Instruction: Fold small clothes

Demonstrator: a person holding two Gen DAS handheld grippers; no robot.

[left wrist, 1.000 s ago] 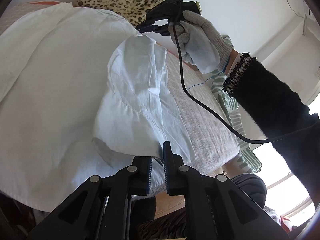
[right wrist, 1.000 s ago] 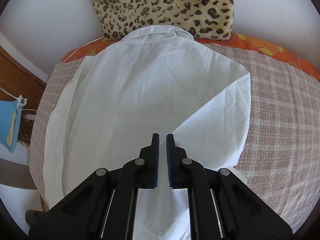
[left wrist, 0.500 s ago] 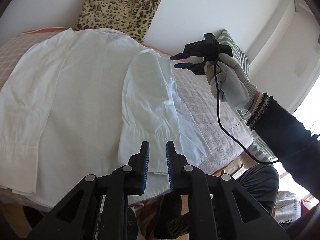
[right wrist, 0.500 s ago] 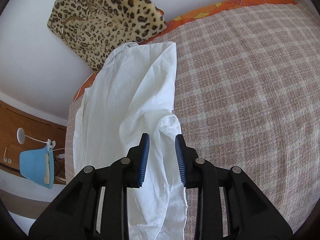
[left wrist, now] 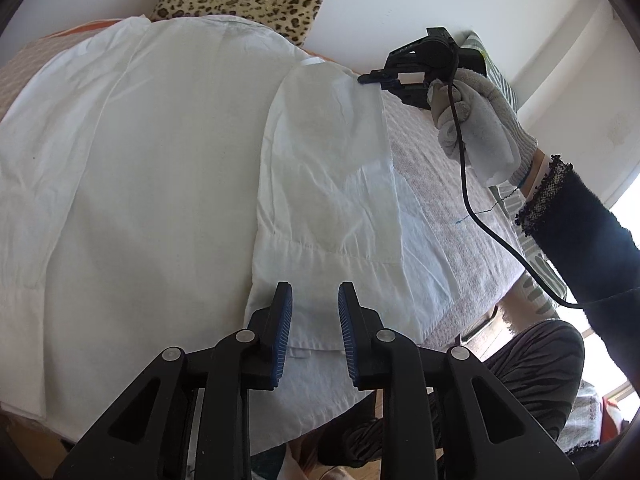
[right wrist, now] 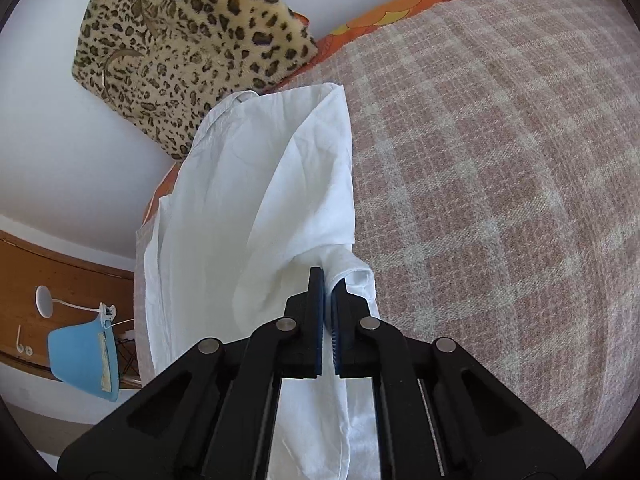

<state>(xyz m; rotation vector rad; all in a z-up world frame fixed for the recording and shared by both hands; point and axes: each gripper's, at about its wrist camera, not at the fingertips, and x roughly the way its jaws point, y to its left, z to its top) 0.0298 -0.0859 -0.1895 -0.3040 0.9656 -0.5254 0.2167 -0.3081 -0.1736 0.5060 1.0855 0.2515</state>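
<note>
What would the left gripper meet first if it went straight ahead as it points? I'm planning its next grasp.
Probably the white shirt: the left gripper is open, its fingers just over the folded sleeve. Depth there is unclear.

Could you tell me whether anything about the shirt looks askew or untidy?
Mostly tidy. The white shirt lies flat, but its folded-in sleeve is creased, and fabric bunches where the right gripper pinches its edge.

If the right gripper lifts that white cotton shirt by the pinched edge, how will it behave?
The white cotton shirt will likely droop: it wrinkles and bunches at the right gripper. Probably light; a small pinch holds its fold. It may drag across the checked blanket.
</note>
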